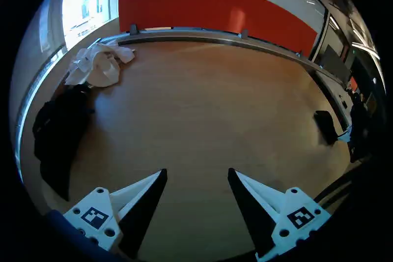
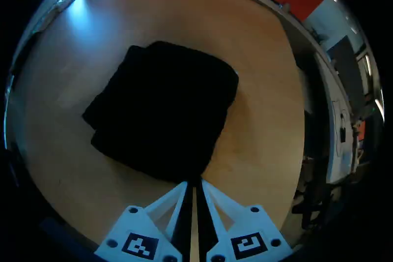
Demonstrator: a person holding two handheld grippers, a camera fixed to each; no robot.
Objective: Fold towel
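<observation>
Towel (image 2: 162, 109) on table (image 2: 265, 114), before fingers (image 2: 172, 202)

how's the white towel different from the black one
The white towel is a crumpled heap, while the black towel lies flat, folded into a neat block. The white towel sits near the table's far edge; the black towel lies out on the open tabletop, right at the tips of the right gripper. Both rest on the same wooden table.
</observation>
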